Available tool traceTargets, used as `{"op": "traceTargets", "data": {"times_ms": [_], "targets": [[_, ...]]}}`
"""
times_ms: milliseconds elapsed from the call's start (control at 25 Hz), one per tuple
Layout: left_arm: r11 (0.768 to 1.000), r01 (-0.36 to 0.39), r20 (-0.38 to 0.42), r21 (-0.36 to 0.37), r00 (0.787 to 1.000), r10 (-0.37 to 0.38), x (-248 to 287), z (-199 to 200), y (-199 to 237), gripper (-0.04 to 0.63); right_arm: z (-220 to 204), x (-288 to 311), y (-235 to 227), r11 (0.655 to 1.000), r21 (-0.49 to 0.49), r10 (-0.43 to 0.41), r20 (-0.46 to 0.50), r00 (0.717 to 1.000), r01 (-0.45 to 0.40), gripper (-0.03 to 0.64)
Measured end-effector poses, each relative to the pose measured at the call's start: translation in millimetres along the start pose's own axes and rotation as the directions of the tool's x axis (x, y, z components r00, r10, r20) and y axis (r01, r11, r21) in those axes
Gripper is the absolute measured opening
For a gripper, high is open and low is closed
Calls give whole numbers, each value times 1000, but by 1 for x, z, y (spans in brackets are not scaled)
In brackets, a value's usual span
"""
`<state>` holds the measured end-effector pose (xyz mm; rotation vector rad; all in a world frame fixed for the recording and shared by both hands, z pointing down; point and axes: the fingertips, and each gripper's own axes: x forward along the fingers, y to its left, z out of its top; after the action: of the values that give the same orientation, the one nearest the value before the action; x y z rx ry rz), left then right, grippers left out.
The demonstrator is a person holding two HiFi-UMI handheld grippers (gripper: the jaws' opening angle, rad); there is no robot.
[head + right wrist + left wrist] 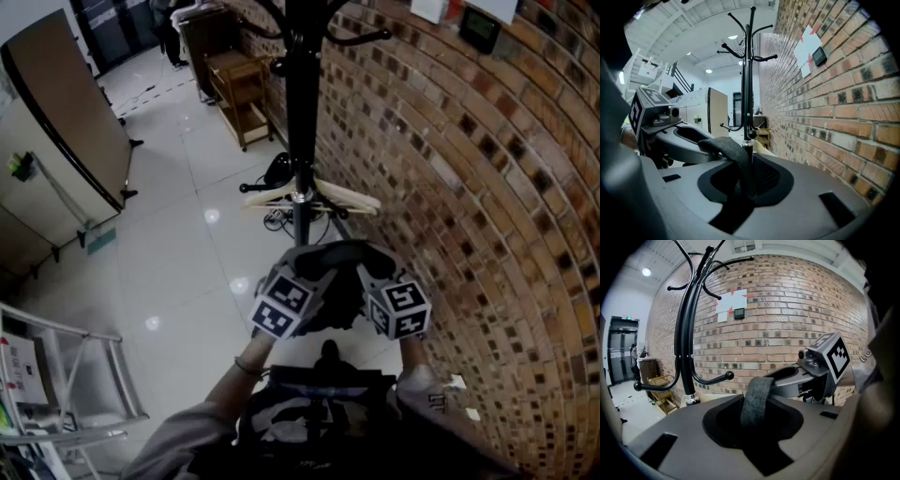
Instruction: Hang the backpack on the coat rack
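A: As the 2 pairs of jaws stand now, what do they hold?

B: Left gripper (pixel 305 272) and right gripper (pixel 375 274) both clamp the grey strap (pixel 757 399), jaws part-open around it. Backpack (pixel 339 300) hangs beneath them, near the coat rack (pixel 302 112) and not yet hooked. Brick wall (pixel 450 187) is alongside.

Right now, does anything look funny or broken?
No, nothing looks spilled, broken or crooked. The coat rack stands straight beside the brick wall. The left gripper and the right gripper both hold the strap.
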<state>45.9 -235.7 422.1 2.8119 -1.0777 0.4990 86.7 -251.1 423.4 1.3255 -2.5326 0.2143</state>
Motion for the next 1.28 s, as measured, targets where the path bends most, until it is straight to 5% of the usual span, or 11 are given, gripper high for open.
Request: {"op": "traceTargets", "data": {"times_ms": [600, 1280], "targets": [[992, -116, -1, -40, 993, 116, 48, 25, 51, 121, 35, 61, -47, 976, -122, 182, 15, 983, -179, 91], [973, -212, -75, -88, 976, 206, 62, -2, 96, 123, 23, 119, -43, 947, -123, 292, -60, 955, -297, 91]]}}
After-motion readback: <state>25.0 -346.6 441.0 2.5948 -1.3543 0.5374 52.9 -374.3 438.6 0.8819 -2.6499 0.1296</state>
